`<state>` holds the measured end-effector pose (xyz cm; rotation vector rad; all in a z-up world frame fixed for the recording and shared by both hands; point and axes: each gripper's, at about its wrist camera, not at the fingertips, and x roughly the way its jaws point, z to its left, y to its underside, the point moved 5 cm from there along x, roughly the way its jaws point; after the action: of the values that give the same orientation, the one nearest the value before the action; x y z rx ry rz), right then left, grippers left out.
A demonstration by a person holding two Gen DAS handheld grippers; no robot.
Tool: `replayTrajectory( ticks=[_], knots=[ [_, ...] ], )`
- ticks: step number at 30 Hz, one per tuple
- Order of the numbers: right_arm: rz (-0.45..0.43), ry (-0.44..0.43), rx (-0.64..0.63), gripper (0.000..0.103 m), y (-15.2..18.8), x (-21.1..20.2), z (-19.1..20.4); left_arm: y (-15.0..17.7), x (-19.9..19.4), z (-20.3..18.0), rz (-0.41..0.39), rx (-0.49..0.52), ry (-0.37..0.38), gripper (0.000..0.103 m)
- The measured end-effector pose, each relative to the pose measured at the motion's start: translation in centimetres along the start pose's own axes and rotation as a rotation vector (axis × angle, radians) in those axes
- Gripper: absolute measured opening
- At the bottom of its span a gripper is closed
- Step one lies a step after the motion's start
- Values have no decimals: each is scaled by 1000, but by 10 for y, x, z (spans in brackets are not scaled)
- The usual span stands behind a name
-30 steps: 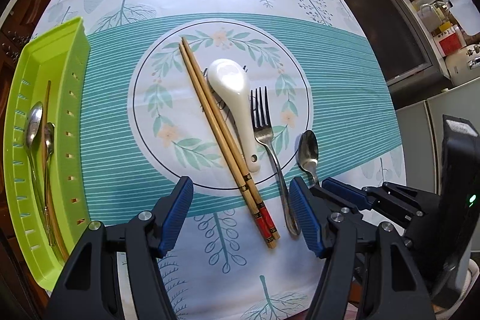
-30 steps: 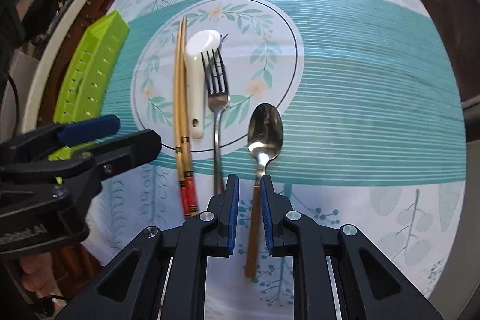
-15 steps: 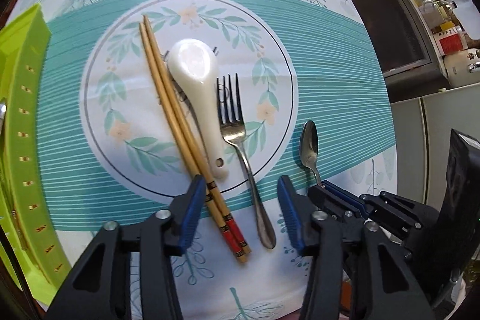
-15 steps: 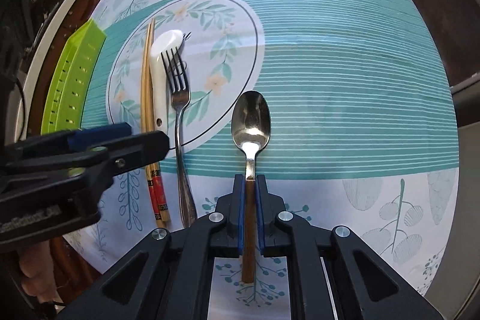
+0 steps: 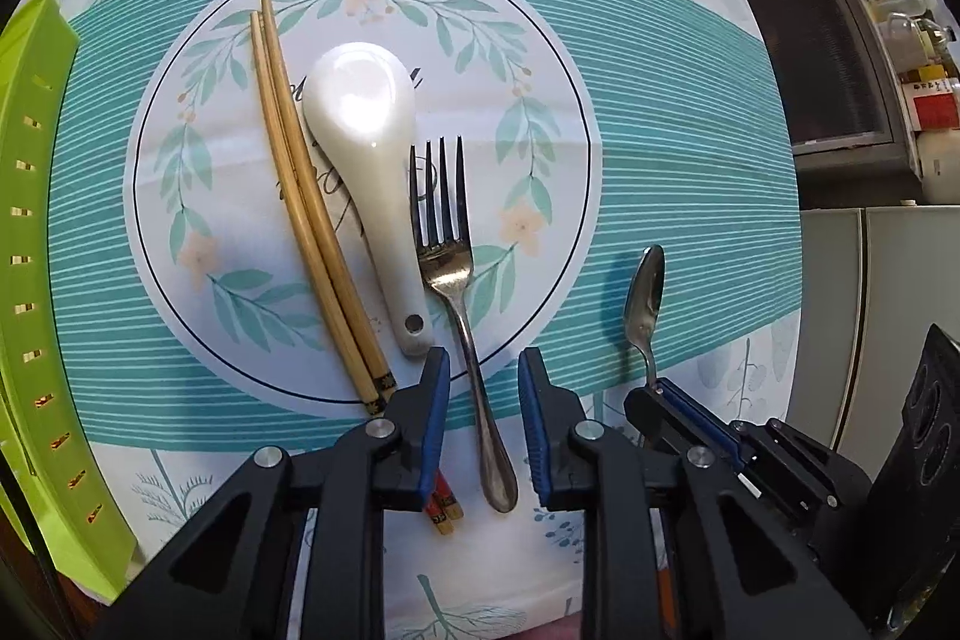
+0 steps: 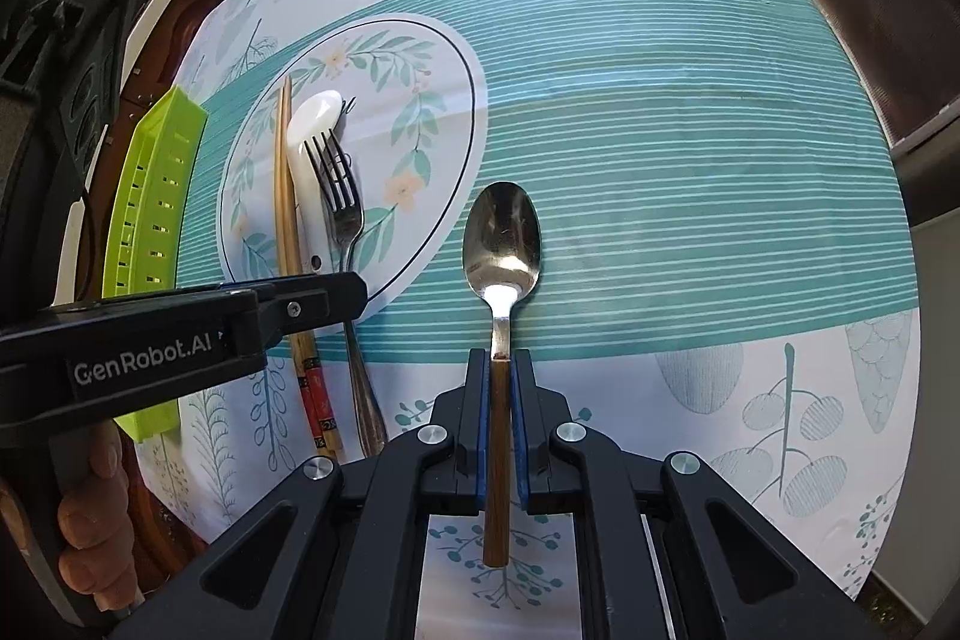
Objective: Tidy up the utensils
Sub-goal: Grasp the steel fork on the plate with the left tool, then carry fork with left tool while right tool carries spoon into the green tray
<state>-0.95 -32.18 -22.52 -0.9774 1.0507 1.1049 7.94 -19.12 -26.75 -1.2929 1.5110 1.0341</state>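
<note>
Left tongs (image 5: 480,421) pointing down over the fork (image 5: 447,244), blue pads (image 5: 433,412) on either side of its thin handle, a gap on both sides, not yet pinching. Jaws just been closing in, now only a little way apart. Fork prongs lying further ahead on the round printed ring of the tablecloth (image 5: 690,172). Just to the left of the fork, a white soup spoon (image 5: 366,142), and left of that a pair of chopsticks (image 5: 300,196), their red ends tucked under the left pad. Far to the left, a green tray (image 5: 36,280) at the edge of the cloth.

Right tongs (image 6: 499,430) squeezed tight on the brown wooden handle of a metal spoon (image 6: 501,235). Shiny bowl of the spoon sticking out ahead of the pads, over the teal stripes. End of the handle poking back between the black arms. Seen from the left tongs, this spoon off to the right, well apart from the fork
</note>
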Motion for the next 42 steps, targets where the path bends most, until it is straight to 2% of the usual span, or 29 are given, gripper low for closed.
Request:
replayTrajectory(
  ticks=[4,10,18,24,27,30,35,42],
  knots=[
    [-3,-17,26,6,-1,0,-5,-2,-3,1,22,-3,-11,21],
    [-12,-33,47,6,-3,-2,-9,-2,13,1,83,-46,-77,21],
    [-19,-48,67,6,-5,-3,-10,-7,20,-2,110,-91,-153,21],
    [-16,-54,84,6,-2,-1,-11,-8,26,-15,109,-73,-236,21],
    [-14,-56,94,6,0,1,-13,-8,28,-17,109,-71,-277,9],
    [-13,-59,96,6,2,2,-12,-9,26,-11,111,-92,-256,2],
    [-9,-72,86,6,4,2,-5,-4,22,-3,115,-104,-175,2],
    [-11,-107,51,6,-3,-5,21,8,-8,4,64,-57,-115,2]
  ],
)
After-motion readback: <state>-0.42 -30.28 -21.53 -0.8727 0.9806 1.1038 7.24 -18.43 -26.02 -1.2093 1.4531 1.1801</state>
